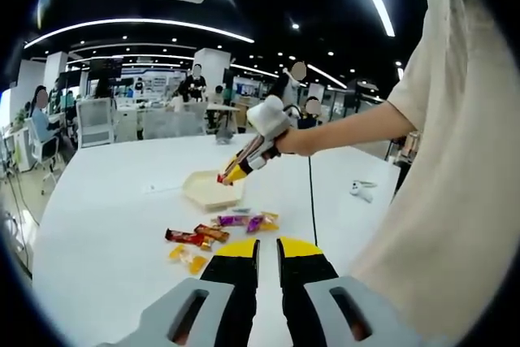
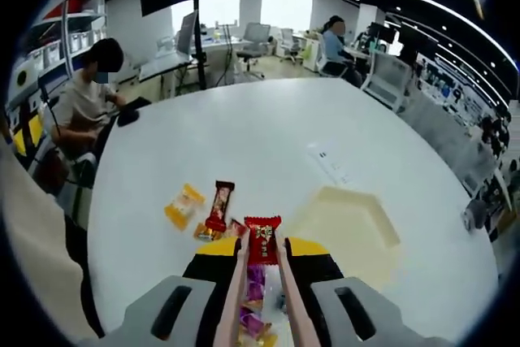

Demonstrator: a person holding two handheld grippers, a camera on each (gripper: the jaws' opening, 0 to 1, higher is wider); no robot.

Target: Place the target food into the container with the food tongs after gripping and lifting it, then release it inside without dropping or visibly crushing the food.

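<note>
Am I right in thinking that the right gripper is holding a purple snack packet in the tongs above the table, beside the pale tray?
Not quite: the packet in the tongs is red, not purple, as the right gripper view shows. The purple packets lie on the table. The rest holds: the right gripper is above the table, beside the pale tray.
</note>
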